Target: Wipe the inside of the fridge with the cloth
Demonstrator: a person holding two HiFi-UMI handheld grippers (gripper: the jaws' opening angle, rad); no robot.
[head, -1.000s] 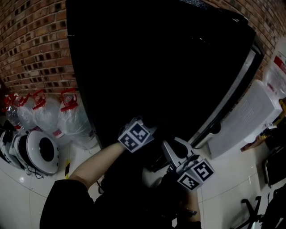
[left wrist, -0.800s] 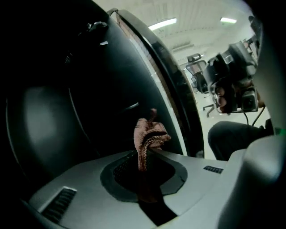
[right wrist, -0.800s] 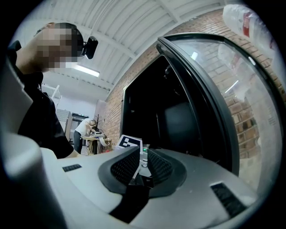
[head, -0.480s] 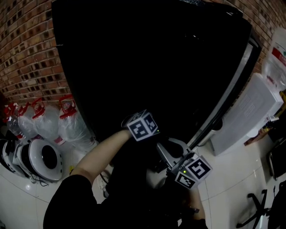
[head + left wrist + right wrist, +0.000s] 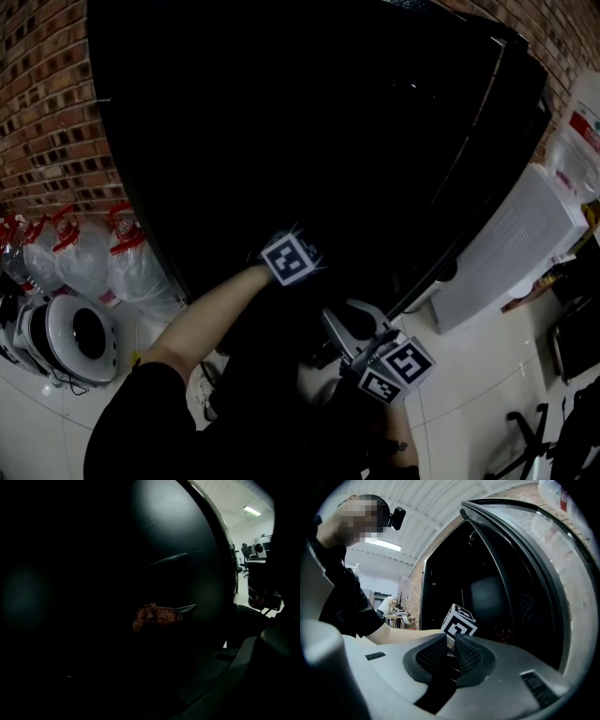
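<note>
Water jugs (image 5: 84, 255) lower left, brick wall (image 5: 42, 112) behind — inside the dark fridge (image 5: 281, 112) the left tongs (image 5: 161, 621) pinch the cloth (image 5: 156, 616), lying crosswise; right tongs (image 5: 449, 644) closed, empty.

Storage-like workroom (brick wall (image 5: 47, 122), water jugs (image 5: 89, 258))

My head camera looks steeply down, close over the fridge (image 5: 328, 141). My left camera stares near into its dark inside; my right faces level, sharing the left marker cube (image 5: 459, 620) with the head view.
</note>
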